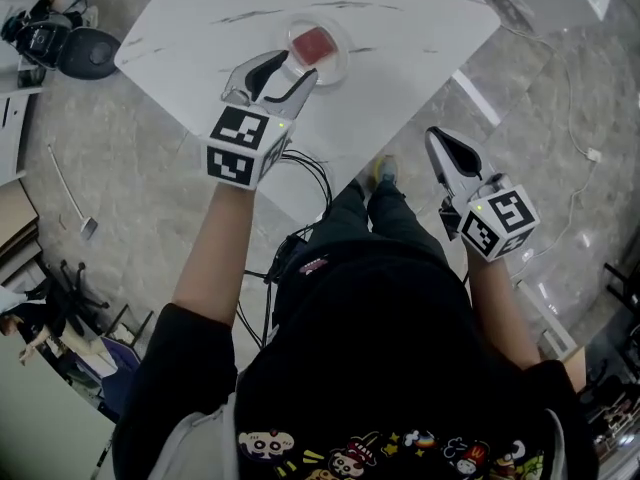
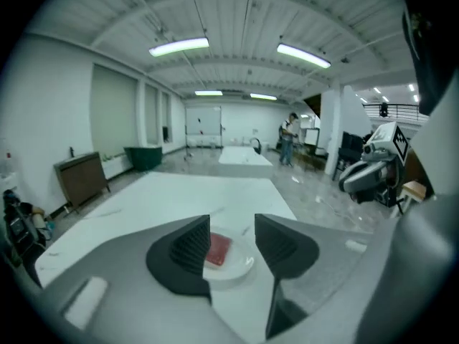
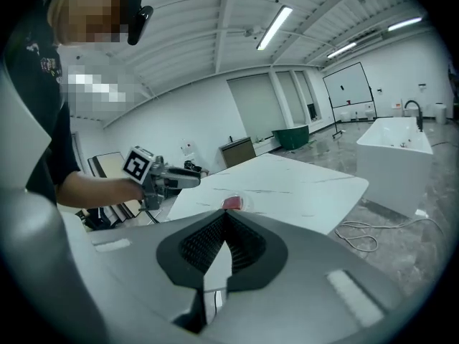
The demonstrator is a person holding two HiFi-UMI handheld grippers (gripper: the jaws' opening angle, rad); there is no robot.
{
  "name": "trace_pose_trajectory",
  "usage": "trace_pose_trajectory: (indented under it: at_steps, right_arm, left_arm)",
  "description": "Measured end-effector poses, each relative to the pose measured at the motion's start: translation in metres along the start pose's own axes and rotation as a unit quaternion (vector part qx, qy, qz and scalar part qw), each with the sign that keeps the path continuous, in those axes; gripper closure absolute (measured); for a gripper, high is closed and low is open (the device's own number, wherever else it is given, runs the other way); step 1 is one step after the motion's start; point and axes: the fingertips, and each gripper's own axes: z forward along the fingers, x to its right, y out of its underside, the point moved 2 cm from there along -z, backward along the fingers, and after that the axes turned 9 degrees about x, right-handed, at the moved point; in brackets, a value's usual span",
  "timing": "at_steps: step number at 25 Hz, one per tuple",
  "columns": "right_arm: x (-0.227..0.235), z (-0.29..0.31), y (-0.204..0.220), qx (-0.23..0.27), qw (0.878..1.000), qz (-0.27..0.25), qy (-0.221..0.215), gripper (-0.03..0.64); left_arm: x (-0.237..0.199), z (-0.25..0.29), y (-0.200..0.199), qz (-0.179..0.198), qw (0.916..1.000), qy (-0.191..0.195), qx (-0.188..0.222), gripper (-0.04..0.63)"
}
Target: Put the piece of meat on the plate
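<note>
Left tongs (image 1: pixel 298 66) gape empty near meat (image 1: pixel 312 44) on plate (image 1: pixel 343 66); right tongs (image 1: pixel 436 134) pressed together.

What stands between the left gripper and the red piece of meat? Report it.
Nothing visible does. The left gripper hangs near the round white plate, jaws apart and empty; the flat red piece of meat already lies on that plate on the white marble table.
</note>
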Motion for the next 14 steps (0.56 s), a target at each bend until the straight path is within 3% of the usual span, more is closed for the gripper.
trace_pose_trajectory:
  at_steps: [3,6,9,14]
  right_arm:
    - [-0.011,0.016,-0.01,0.012,1.0,-0.011,-0.019,0.592]
    - [-0.023,0.034,-0.02,0.025,0.999,-0.024,-0.039,0.592]
    - [-0.032,0.045,-0.032,0.035,0.997,-0.037,-0.049,0.592]
    - [-0.043,0.055,-0.049,0.049,0.996,-0.057,-0.056,0.592]
  left_arm:
    - [-0.002,-0.04,-0.015,-0.012,0.9916,-0.08,0.101,0.299]
    - [-0.001,-0.07,-0.013,-0.032,0.9815,-0.125,0.141,0.308]
    - [0.007,-0.088,-0.016,-0.04,0.9752,-0.143,0.164,0.313]
    - [0.023,-0.101,-0.024,-0.044,0.9727,-0.142,0.178,0.316]
